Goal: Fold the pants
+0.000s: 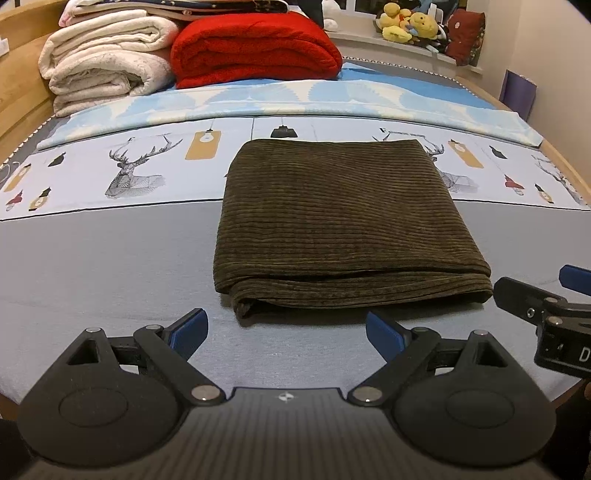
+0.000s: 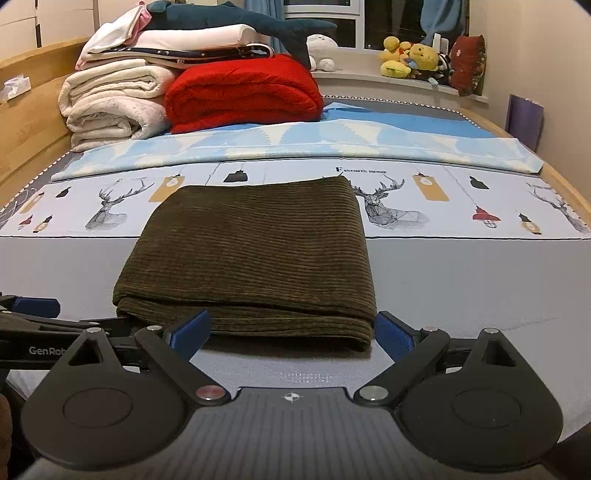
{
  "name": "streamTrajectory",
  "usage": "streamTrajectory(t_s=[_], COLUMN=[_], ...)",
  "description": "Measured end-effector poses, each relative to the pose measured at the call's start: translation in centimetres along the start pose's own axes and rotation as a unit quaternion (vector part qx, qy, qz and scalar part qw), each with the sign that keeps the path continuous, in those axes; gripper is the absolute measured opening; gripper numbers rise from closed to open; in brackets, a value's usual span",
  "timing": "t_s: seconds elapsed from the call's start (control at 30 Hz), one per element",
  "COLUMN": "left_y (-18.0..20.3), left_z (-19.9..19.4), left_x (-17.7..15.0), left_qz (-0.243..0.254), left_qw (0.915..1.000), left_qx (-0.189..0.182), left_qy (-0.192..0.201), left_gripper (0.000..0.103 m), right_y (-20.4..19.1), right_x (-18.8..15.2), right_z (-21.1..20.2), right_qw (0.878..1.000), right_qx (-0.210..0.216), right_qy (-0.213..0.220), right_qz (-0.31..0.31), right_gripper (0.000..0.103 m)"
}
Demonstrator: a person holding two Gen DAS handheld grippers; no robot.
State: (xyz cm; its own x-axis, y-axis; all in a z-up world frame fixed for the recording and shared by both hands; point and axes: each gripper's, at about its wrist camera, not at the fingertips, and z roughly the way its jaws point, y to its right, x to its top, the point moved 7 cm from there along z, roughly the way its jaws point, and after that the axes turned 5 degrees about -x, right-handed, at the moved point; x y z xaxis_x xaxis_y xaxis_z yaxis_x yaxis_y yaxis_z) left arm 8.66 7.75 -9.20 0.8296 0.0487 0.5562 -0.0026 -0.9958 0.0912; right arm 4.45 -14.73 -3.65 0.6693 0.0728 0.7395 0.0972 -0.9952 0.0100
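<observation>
The left gripper (image 1: 286, 330) is hanging with its blue-padded fingers (image 1: 190, 330) spread wide, gripping nothing and touching nothing, poised just short of the near edge of the folded pants (image 1: 343, 225); the right gripper (image 2: 291, 332) is likewise standing wide open and empty, its fingers (image 2: 393, 338) flanking the near right corner of the pants (image 2: 251, 258) without clearly touching the cloth; the pants, dark olive-brown corduroy, are lying folded into a thick rectangle in the middle of the bed (image 1: 92, 266), resting partly on the plain grey band of the bedsheet and partly on the deer-printed sheet (image 1: 136, 170); in the left wrist view the right gripper is showing at the right edge, just beside the pants' near right corner; at the far end of the bed a folded red blanket (image 2: 243, 92) is sitting beside a stack of cream blankets (image 2: 114, 103), with a plush shark (image 2: 236, 22) lying across the stack; yellow plush toys (image 2: 410, 57) are crowding the window ledge
</observation>
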Motion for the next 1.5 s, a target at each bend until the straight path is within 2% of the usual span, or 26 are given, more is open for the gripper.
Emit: streamTrajectory(t_s=[1.5], left_y=[0.42], left_z=[0.21], left_x=[0.01], left_qz=[0.008], left_qw=[0.9999], left_qx=[-0.009], left_qy=[0.002], left_gripper=[0.095], right_y=[-0.63], right_x=[0.23], right_z=[0.07], right_qw=[1.0], right_qx=[0.008], right_qy=[0.004], right_qz=[-0.006], right_gripper=[0.096])
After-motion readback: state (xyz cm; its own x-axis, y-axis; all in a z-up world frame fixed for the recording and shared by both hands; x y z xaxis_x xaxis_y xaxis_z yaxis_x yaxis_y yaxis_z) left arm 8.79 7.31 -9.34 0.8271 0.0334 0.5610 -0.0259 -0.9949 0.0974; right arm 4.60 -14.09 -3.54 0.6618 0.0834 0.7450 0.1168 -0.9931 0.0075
